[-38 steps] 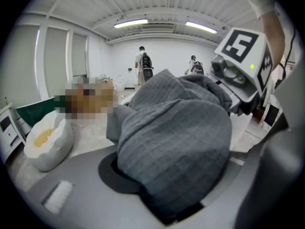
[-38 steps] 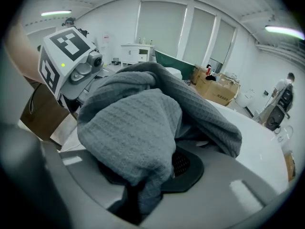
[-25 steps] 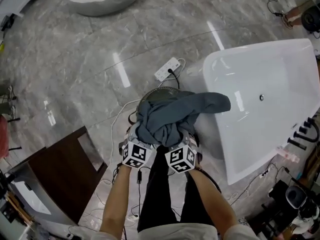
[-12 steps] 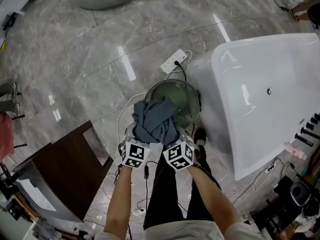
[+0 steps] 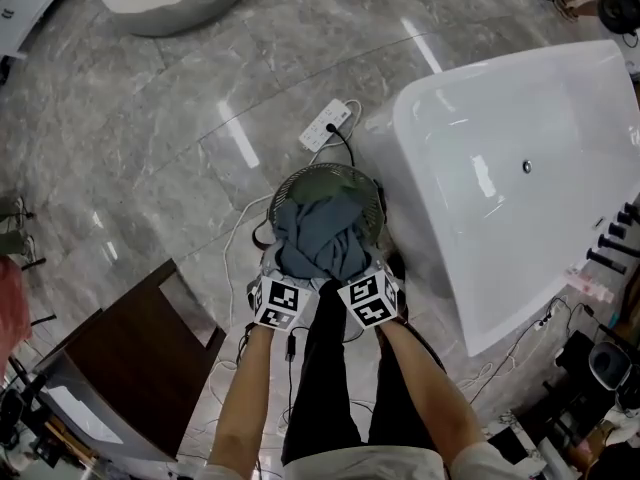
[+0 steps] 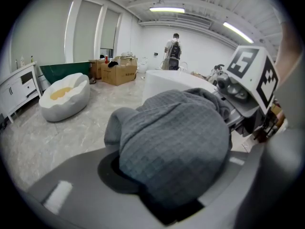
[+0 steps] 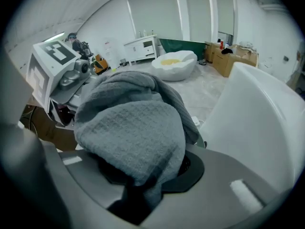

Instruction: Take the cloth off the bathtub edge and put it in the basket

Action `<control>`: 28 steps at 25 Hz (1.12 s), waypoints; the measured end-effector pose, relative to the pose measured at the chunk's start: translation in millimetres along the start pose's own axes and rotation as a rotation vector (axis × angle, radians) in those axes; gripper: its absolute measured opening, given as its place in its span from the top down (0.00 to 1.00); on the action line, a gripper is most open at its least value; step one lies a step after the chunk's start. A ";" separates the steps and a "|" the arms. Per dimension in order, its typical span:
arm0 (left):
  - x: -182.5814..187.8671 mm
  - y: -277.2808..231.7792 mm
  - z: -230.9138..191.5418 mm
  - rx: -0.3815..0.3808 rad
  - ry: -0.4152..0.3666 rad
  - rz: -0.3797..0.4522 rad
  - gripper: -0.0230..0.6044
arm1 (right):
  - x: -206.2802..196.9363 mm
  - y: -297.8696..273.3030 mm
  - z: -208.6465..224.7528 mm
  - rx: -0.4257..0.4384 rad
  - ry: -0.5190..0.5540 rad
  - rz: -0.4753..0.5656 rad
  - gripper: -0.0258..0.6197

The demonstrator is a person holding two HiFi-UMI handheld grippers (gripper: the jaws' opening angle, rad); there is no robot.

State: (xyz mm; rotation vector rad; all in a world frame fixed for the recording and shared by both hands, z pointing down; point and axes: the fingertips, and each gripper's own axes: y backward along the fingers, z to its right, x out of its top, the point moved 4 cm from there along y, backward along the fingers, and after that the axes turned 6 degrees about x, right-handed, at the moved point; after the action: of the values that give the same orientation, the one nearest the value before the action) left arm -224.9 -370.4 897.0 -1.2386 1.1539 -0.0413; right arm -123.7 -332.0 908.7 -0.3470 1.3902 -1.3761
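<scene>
Jaws narrowly apart, left gripper (image 5: 286, 286) and right gripper (image 5: 353, 284) pinching cloth (image 5: 318, 236), over basket (image 5: 300, 176)

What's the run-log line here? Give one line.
cloth: bunched, gripped by left hand-held gripper and right hand-held gripper | place: over basket | bathtub: cloth off | release: pending

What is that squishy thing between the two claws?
The grey cloth, bunched up. The left claw and the right claw both pinch it, right over the green basket. The head view shows it best.
</scene>
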 end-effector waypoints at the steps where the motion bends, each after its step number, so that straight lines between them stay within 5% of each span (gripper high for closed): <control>1: 3.2 -5.6 0.5 -0.005 0.005 0.006 0.57 | -0.5 -1.3 8.0 -0.001 -0.031 0.009 0.78; 7: 5.3 -35.1 -2.0 -0.036 0.032 0.000 0.56 | -3.2 -13.7 36.9 -0.025 -0.151 0.011 0.77; 15: -32.5 -55.4 -10.8 -0.050 0.136 -0.029 0.56 | -10.5 -45.7 38.1 -0.009 -0.178 -0.058 0.77; 28: -85.0 -105.8 -18.8 -0.045 0.158 -0.046 0.55 | -44.6 -102.8 53.5 -0.001 -0.203 -0.119 0.77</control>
State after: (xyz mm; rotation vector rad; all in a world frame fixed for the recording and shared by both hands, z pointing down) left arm -222.0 -376.4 1033.9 -1.3197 1.2683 -0.1507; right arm -111.7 -353.1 1030.5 -0.5622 1.2193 -1.3950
